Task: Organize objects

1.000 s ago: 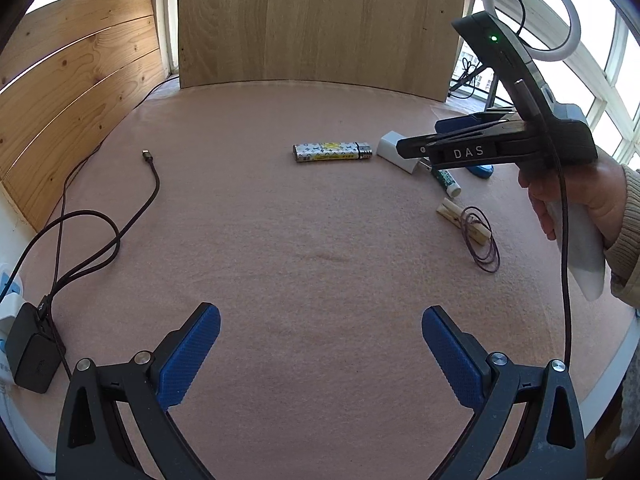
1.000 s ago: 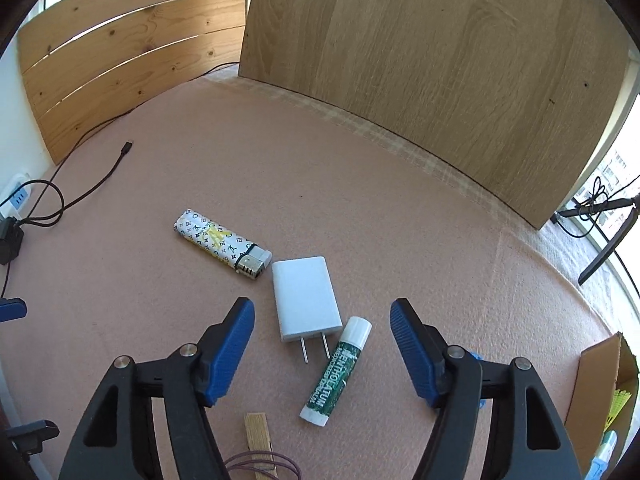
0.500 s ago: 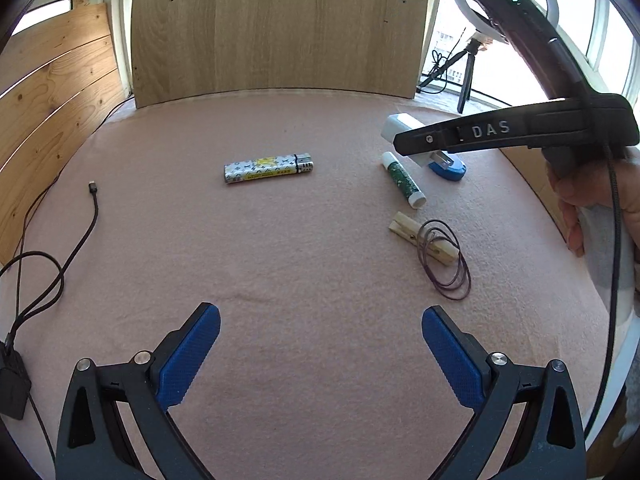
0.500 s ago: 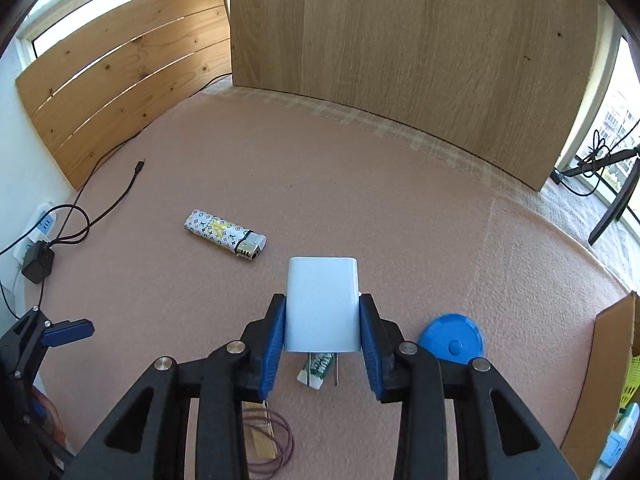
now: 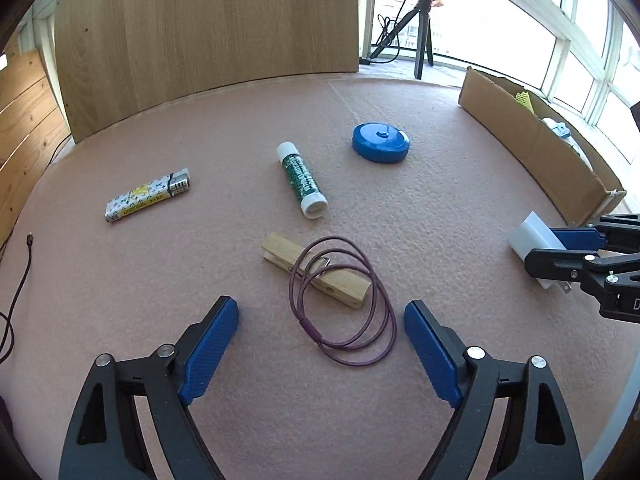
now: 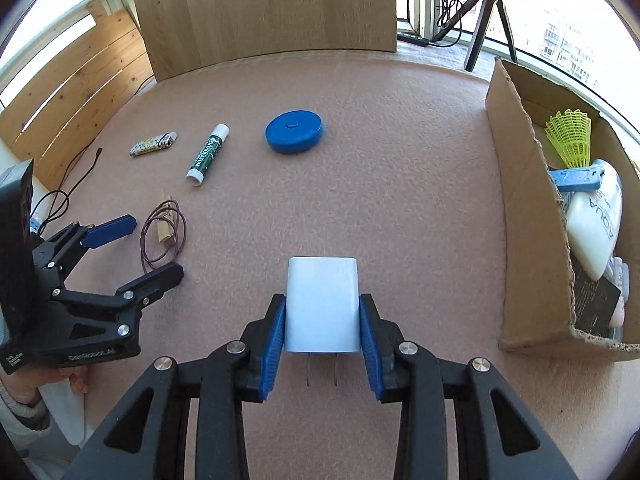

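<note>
The white charger [image 6: 322, 304] is clamped edge to edge between blue pads, prongs pointing back, lifted above the pink mat left of the cardboard box [image 6: 520, 200]. Further left of the box lie the blue round tape [image 5: 380, 142], green-labelled tube [image 5: 302, 180], patterned lighter [image 5: 146, 201], and wooden peg [image 5: 316, 271] under a purple cord loop [image 5: 344, 304].

You have a wooden panel [image 5: 208, 40] standing behind the pink mat [image 5: 420, 208]. A tripod [image 6: 490, 8] stands by your window, and a dark cable [image 5: 16, 292] trails off the mat's left edge.
</note>
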The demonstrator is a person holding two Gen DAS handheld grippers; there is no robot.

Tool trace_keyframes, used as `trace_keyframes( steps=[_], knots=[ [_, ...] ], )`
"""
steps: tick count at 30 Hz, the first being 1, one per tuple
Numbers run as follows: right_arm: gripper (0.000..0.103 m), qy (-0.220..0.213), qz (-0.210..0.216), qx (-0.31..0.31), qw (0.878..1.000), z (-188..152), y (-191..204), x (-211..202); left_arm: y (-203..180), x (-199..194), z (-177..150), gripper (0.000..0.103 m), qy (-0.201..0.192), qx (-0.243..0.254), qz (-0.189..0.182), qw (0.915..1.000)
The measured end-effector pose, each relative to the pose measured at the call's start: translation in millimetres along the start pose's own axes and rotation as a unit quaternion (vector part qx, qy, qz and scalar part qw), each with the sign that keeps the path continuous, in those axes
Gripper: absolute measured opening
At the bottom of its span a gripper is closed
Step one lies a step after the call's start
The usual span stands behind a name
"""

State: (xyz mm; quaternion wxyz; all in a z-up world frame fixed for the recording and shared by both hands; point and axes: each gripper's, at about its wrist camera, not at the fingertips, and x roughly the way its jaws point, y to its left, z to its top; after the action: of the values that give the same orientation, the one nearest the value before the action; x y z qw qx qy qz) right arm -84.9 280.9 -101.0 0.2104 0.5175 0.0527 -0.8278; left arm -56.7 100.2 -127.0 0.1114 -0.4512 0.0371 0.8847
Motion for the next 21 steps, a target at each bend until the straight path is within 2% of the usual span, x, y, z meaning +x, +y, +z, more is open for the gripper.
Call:
trace_keyframes(
  steps=[1, 2, 4, 7, 13, 21],
  knots=[
    [0.032, -0.003, 0.000, 0.001, 1.000, -2.0, -2.3, -2.1, -1.4, -1.6, 2.2, 0.057, -0.001, 0.002, -0.005, 1.0000],
    [0.032, -0.005, 0.002, 0.003, 1.000, -3.5, -3.5, -3.8, -0.5, -3.9, 3.6, 0.031, 0.000, -0.002, -0.007, 1.0000],
    [0.032, -0.008, 0.006, 0.004, 1.000, -6.8, -4.9, -6.2, 1.6, -6.4, 4.0, 0.003, 0.013, -0.013, -0.018, 0.9997],
    [0.032, -0.011, 0.014, 0.002, 1.000, -7.3, -0.7, -5.7, 8.4, -16.9, -9.9, 0.003, 0.009, -0.028, -0.028, 0.9992],
    [0.032, -0.020, 0.035, -0.004, 0.999, -6.8, 27.0, -2.4, 38.8, -46.6, -38.8, 0.003, -0.003, -0.081, -0.016, 0.9966],
    [0.032, -0.038, 0.065, -0.047, 0.996, 10.1, 91.4, -13.0, 74.7, -95.9, -34.8, 0.003, -0.043, -0.113, 0.012, 0.9926]
  ],
)
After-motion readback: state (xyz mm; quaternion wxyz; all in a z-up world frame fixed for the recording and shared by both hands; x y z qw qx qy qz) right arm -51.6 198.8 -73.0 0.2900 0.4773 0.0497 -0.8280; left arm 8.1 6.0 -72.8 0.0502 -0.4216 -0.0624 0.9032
